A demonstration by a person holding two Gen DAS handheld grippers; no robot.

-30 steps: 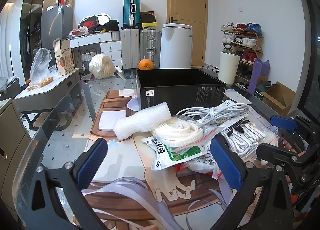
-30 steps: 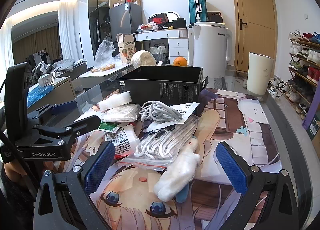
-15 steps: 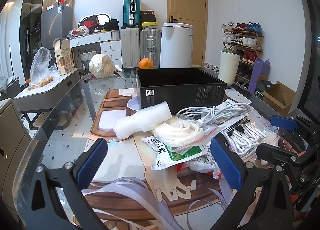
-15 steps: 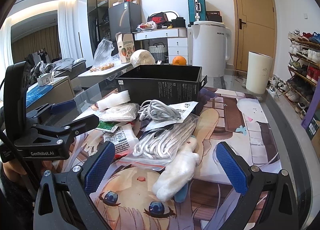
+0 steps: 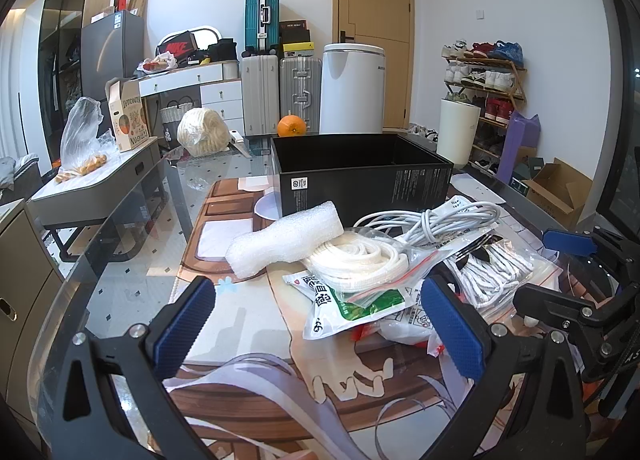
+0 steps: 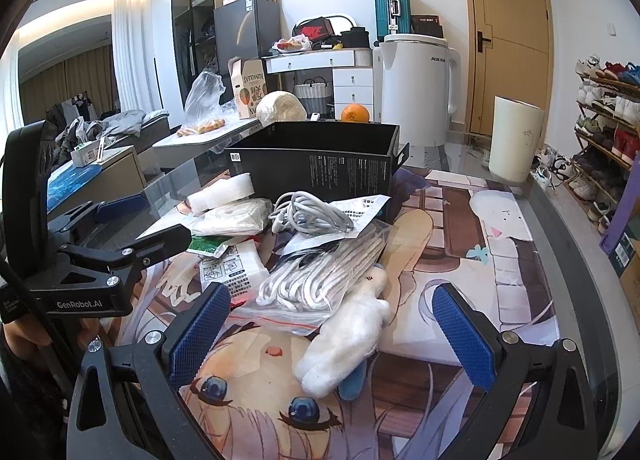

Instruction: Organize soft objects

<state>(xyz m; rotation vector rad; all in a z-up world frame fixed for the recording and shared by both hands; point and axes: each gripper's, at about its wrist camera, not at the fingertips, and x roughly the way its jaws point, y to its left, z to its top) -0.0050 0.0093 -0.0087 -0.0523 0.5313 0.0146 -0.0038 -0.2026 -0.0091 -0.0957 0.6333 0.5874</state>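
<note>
The white plush toy (image 6: 344, 340), lying near on the table (image 6: 560, 260) between the spread, empty fingers of the right hand-held gripper (image 6: 328, 340), looks light and squashy (best pinched mid-body), the left hand-held gripper (image 5: 316, 332) likewise spread.

Two handheld claws of matte black metal. The left claw (image 5: 318, 324) has two angular black fingers, each faced with a blue, finely dimpled rubber pad (image 5: 185, 320) and fastened with round silver screws (image 5: 137, 331). The right claw (image 6: 330, 334) matches it: the same blue textured pads (image 6: 464, 336), black triangular cut-outs in the arms, and silver screw heads (image 6: 153, 337). Seen from the right wrist camera, the left claw's black body carries white lettering, "GenRobot.AI" (image 6: 79, 304), and a tall black curved housing (image 6: 26, 196) behind it.
</note>
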